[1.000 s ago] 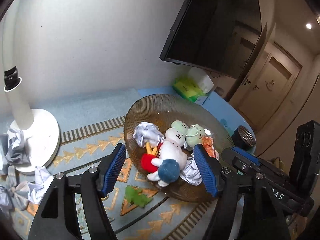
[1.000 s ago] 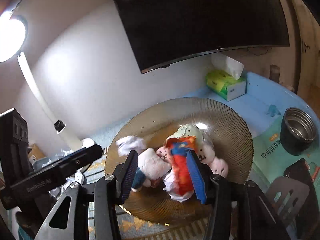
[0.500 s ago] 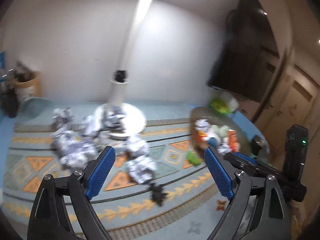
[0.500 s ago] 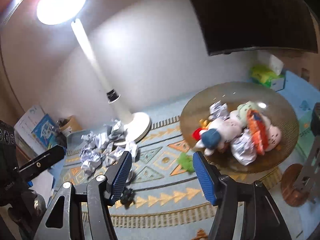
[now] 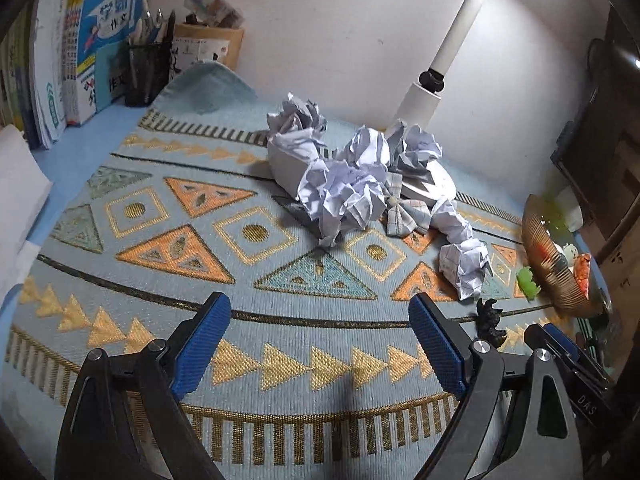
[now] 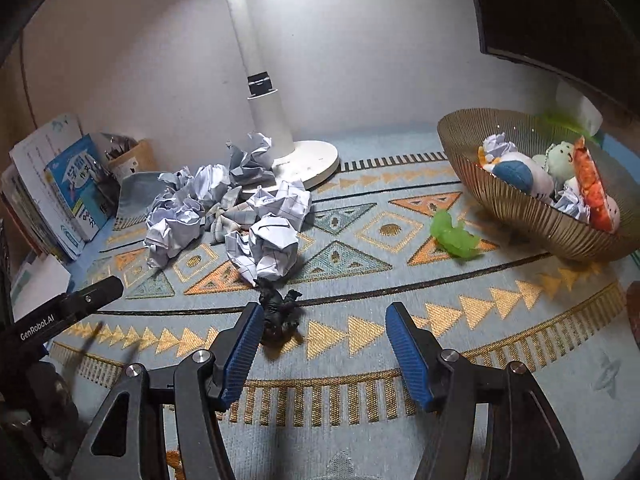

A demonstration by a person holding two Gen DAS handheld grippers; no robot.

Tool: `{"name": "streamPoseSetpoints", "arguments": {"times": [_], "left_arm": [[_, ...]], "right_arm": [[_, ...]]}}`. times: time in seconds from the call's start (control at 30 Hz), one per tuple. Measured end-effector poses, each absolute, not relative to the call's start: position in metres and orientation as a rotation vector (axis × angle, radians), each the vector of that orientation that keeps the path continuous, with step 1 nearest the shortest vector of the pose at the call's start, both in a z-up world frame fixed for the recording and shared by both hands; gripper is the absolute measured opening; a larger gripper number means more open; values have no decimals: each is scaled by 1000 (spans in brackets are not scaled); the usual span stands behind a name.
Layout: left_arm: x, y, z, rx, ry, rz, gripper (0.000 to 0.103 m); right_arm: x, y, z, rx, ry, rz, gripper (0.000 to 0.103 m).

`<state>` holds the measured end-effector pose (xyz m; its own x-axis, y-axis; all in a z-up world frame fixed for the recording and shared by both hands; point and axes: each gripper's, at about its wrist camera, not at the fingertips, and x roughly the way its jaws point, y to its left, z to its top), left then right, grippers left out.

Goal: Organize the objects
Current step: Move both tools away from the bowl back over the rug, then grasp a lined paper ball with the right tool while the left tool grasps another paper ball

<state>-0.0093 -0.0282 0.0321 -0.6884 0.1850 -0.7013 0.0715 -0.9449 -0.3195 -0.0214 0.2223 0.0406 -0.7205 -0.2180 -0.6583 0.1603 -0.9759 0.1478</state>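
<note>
Hovering low over a patterned blue-and-orange woven mat (image 6: 360, 432), the right gripper (image 6: 320, 332) has its blue-padded jaws spread wide and holds nothing, with a small black spiky toy figure (image 6: 278, 312) lying just beside its left finger rather than between the two. The left gripper (image 5: 316, 340), equally wide open and empty, hangs above bare mat near the desk's front edge.

Closing from this offset would likely nudge the black figure sideways or pinch only a limb, and so small a piece could skid on the weave. A translucent green rubbery toy (image 6: 454, 236) lies further back, loose between the figure and the ribbed amber glass bowl (image 6: 500, 196) at the desk's right side; a careless sweep toward the bowl might knock it along or tip the shallow rim. The bowl already holds plush toys and paper, heaped high enough that another drop could spill them.

Behind, crumpled white paper balls (image 6: 264, 240) crowd the round base of a white lamp (image 6: 308, 160) near the middle rear. At the back left corner stand blue-covered books (image 5: 96, 40) and a black mesh pen holder (image 5: 146, 68). A plain pale wall closes the room, with a dark screen (image 6: 560, 12) mounted upper right.
</note>
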Motion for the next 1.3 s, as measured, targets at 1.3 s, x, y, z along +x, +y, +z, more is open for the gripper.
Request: {"name": "streamPoseSetpoints", "arguments": {"times": [1.3], "left_arm": [[-103, -27, 27, -1352, -433, 2711, 89]], "right_arm": [[-55, 193, 62, 1155, 108, -2636, 100]]}}
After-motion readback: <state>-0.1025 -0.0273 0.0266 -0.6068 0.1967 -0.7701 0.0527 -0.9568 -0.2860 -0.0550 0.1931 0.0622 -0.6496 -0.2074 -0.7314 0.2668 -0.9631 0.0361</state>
